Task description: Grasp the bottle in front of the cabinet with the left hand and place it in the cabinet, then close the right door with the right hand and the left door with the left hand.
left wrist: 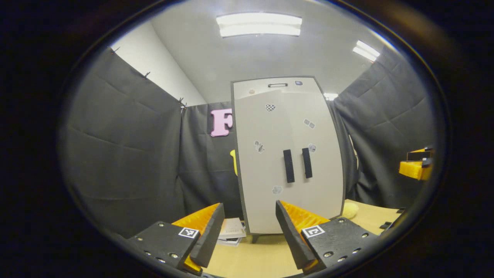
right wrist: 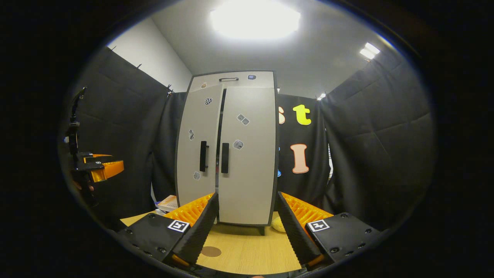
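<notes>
Left gripper view: one cabinet (left wrist: pixel 287 154), two doors, two black handles; both doors look shut. Left tool (left wrist: pixel 250 235) spread, empty, before the cabinet. No bottle before the cabinet; presumably inside.

Right gripper view: right door (right wrist: pixel 247 154) flush, left door (right wrist: pixel 198 146) showing a dark slit at the seam. Right tool (right wrist: pixel 247 231) spread, empty. Task judged nearly complete.

Around me hangs black cloth (left wrist: pixel 127 154) on every side, with a strip of white wall (left wrist: pixel 154 65) above it in the left corner. Bright light panels (left wrist: pixel 259 24) shine from the grey ceiling (right wrist: pixel 308 58). Below me lies a pale wooden table (right wrist: pixel 247 251) bearing a small brown round spot (right wrist: pixel 211 251).
</notes>
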`<act>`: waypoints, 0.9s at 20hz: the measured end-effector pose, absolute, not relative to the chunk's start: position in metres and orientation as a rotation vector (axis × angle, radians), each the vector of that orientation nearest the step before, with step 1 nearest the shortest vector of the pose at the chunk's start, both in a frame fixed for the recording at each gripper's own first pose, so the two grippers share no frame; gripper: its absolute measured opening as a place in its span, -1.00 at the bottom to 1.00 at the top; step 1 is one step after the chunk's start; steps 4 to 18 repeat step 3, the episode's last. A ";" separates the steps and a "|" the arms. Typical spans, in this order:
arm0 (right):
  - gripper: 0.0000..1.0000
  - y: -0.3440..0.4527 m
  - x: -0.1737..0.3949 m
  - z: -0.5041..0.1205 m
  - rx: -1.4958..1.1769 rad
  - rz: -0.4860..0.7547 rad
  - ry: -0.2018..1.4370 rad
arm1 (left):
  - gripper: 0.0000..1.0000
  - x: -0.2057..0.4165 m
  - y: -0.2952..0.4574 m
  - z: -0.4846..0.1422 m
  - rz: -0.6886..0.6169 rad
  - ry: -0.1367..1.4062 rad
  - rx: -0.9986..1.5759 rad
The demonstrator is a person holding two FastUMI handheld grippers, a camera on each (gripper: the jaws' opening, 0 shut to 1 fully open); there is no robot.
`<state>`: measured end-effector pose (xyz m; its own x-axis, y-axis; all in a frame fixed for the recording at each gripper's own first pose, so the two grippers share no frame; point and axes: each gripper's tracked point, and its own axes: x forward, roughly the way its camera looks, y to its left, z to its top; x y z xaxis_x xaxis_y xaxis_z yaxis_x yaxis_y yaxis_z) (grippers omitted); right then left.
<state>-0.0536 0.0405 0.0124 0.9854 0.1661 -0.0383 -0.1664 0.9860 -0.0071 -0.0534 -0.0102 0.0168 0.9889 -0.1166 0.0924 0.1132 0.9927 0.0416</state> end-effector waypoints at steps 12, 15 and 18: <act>0.90 0.044 -0.056 0.010 0.005 0.159 0.044 | 0.76 -0.059 -0.014 0.013 -0.111 -0.101 0.053; 0.90 0.044 -0.056 0.010 0.005 0.159 0.044 | 0.76 -0.059 -0.014 0.013 -0.111 -0.101 0.053; 0.90 0.044 -0.056 0.010 0.005 0.159 0.044 | 0.76 -0.059 -0.014 0.013 -0.111 -0.101 0.053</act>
